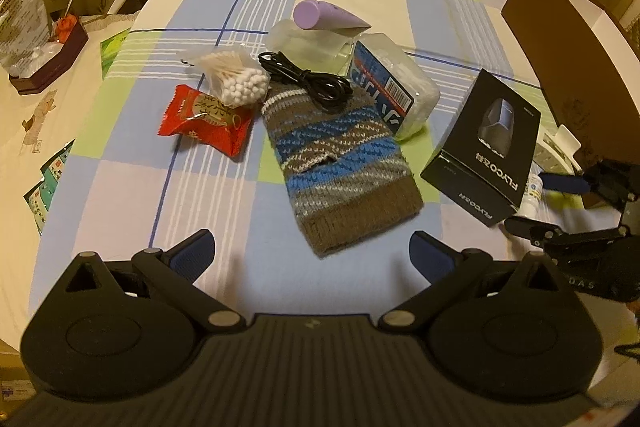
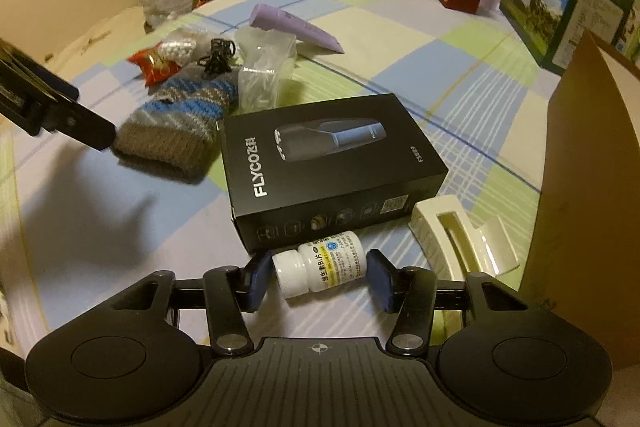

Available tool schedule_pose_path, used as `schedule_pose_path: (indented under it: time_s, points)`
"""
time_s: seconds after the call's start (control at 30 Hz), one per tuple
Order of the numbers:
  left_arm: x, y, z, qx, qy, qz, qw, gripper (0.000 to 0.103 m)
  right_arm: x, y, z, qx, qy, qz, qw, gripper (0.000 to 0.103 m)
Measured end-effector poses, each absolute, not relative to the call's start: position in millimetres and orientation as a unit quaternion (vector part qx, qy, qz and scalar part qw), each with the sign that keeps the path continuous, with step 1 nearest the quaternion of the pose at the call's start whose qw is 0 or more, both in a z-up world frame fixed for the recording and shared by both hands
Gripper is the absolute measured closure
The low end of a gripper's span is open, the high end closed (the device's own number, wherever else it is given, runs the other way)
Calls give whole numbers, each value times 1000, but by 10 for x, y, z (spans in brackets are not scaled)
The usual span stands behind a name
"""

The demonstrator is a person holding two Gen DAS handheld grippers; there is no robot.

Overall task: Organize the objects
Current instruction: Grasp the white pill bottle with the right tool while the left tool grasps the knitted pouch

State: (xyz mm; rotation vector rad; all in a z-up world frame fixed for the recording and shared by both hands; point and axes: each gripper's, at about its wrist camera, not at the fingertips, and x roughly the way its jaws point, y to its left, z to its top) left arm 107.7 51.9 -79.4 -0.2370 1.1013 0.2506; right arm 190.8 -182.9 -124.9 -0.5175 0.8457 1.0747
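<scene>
- We saw the white pill bottle [image 2: 320, 264] lying on its side, just in front of the black FLYCO shaver box [image 2: 332, 163], on the checked cloth [image 2: 400, 39].
- Our right gripper [image 2: 319, 279] had its jaws either side of the bottle, narrow gaps remaining, pads not pressing.
- Our left gripper [image 1: 313, 254] stood wide and empty near the knitted pouch [image 1: 320, 163], left of the box.
- A cream plastic holder [image 2: 460, 239] lay right of the box.

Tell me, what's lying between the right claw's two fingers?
A small white pill bottle on its side, seen in the right wrist view; the right claw isn't pressing it yet.
</scene>
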Motion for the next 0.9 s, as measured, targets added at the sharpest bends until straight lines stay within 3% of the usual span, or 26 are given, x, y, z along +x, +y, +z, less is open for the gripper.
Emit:
schedule_pose_path:
  time_s: [0.47, 0.77, 0.9]
  points:
    - [1444, 535, -1021, -154, 511, 134, 835, 1, 2035, -2164, -878, -84, 436, 387, 808, 55]
    - [1740, 594, -1170, -149, 501, 155, 838, 1, 2021, -2220, -761, -57, 436, 381, 813, 55]
    - [1818, 591, -1253, -140, 505, 150, 838, 9, 1995, -2220, -763, -59, 438, 382, 812, 55]
